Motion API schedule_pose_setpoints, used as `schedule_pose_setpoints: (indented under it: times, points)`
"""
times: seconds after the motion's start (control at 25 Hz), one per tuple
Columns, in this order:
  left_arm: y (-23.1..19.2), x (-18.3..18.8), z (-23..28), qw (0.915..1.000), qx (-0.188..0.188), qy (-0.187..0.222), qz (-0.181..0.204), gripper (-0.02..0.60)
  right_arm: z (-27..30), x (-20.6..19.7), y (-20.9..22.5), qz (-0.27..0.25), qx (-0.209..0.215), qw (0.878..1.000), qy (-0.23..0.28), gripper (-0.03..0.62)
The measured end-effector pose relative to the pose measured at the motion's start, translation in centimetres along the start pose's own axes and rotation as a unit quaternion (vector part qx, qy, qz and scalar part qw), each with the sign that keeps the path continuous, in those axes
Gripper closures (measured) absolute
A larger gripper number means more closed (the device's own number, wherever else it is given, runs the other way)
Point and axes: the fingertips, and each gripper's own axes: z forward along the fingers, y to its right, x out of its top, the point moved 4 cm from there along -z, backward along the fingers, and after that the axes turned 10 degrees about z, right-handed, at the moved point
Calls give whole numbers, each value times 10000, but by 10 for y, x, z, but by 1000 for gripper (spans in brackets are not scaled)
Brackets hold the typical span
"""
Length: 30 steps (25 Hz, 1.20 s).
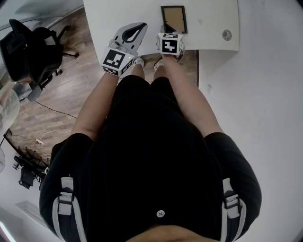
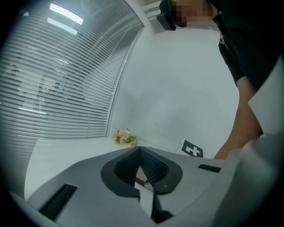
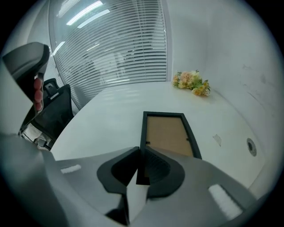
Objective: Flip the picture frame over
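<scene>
Looks to be the grasping step: seizing the picture frame (image 3: 167,133) before any lifting. Finds it flat on the white table (image 1: 118,14), brown backing board facing up, close to the near edge and right in front of the body. Shows the right gripper (image 3: 141,155) clenched on the frame's near left corner, jaws almost together with only the thin black rail wedged between the pads. Shows the left gripper (image 2: 140,150) closed as well, holding nothing, hovering over bare tabletop just beside the right one and clear of the frame. Calls next, probably, for raising that corner to tip the frame up on its far edge, then rolling it over onto the other face. Needs a firm pinch, with just 1 narrow rail in the grip; may want the 2nd gripper steadying the opposite side. Risks slipping or sliding across the smooth top otherwise.
</scene>
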Motion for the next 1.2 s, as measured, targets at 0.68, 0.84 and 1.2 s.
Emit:
schedule_pose_setpoints:
  times: [0.68,0.84,1.2]
  points:
    - [8,46,-13,9983,346,371,274,577,-57,32,-7,306,660,9967,368,545]
    - [10,57,-15,9976,420,435,333,577,-68,39,-11,369,846,9950,370,545]
    - [16,77,-18,9960,565,518,456,577,-89,52,-15,901,1494,9844,239,545]
